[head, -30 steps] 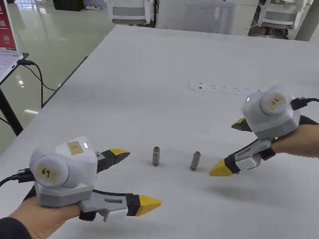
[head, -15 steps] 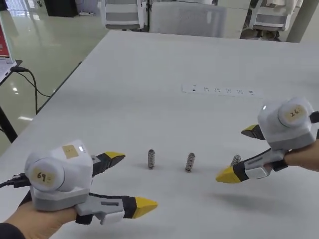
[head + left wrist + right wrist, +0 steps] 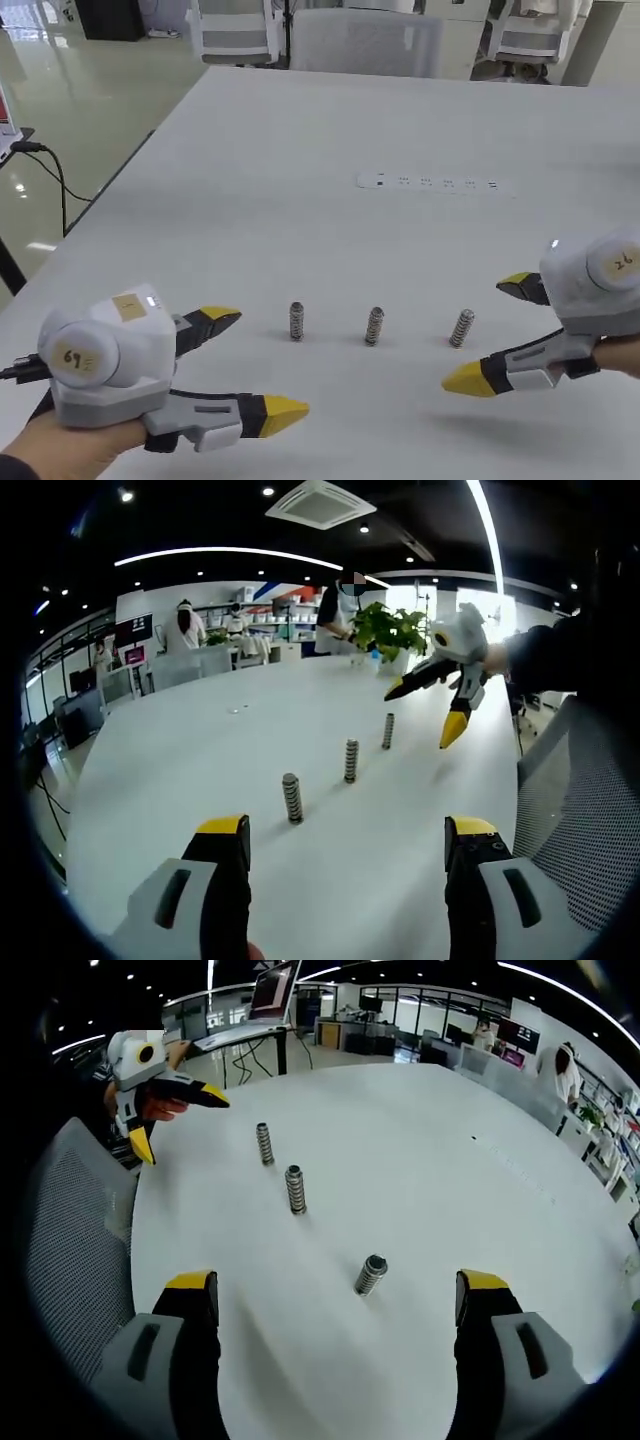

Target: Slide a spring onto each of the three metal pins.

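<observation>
Three springs (image 3: 374,326) stand in a row on the table (image 3: 400,120).
Your left gripper (image 3: 258,362) and right gripper (image 3: 488,330) flank them, both spread.

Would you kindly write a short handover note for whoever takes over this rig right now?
Left gripper: open, empty, held over the white table.
Right gripper: open, empty, beside the end of the row.
Three grey coiled metal springs stand in a row between the grippers: spring nearest the left gripper, middle spring, spring nearest the right gripper, slightly tilted.
Done: each spring appears seated on a pin, with the pins mostly hidden inside the coils.
Left: apparently nothing; check the seating.
</observation>
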The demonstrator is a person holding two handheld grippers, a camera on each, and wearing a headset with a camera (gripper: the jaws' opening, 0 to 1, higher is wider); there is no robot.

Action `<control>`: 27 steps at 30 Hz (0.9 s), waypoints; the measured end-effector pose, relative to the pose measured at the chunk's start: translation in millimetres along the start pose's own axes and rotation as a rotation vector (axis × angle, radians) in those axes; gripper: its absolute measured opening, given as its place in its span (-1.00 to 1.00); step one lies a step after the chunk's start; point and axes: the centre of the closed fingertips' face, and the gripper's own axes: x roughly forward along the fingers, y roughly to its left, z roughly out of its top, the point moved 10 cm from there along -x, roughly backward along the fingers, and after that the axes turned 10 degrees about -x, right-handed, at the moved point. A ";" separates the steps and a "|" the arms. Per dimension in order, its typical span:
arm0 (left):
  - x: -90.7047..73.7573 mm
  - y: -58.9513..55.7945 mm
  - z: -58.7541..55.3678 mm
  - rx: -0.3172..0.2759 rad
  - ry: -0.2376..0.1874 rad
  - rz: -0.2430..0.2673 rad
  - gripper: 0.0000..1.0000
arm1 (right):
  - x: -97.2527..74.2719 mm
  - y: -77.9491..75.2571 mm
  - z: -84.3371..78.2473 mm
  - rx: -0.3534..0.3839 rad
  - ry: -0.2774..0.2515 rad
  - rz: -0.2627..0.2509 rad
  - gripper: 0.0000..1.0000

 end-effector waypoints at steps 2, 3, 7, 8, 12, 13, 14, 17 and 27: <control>0.3 -0.7 0.0 0.000 0.000 0.000 0.57 | -1.7 2.8 -3.5 0.008 -0.003 -0.005 1.00; 0.4 -1.0 -0.1 0.001 0.000 0.000 0.57 | -2.7 4.0 -4.6 0.010 -0.005 -0.008 1.00; 1.3 -2.4 -0.4 0.001 0.000 0.000 0.57 | -6.8 7.5 -8.6 0.030 -0.023 -0.022 0.99; 1.4 -2.7 -0.4 0.000 0.000 0.000 0.58 | -7.8 8.7 -8.7 0.033 -0.027 -0.026 0.99; 1.6 -2.8 -0.2 -0.002 -0.004 0.002 0.58 | -12.7 16.3 -9.1 0.039 -0.050 -0.041 0.99; 1.6 -2.6 -0.4 -0.004 -0.005 0.003 0.59 | -14.2 18.3 -9.2 0.041 -0.055 -0.042 0.99; 1.7 -2.6 -0.6 -0.006 -0.006 0.003 0.59 | -14.1 18.9 -9.4 0.043 -0.058 -0.045 1.00; 1.6 -3.1 -1.2 -0.009 -0.007 0.003 0.59 | -16.1 22.0 -10.5 0.045 -0.069 -0.053 0.99; 1.2 -3.8 -4.9 -0.020 -0.010 0.004 0.60 | -24.6 33.0 -15.8 0.066 -0.102 -0.094 0.99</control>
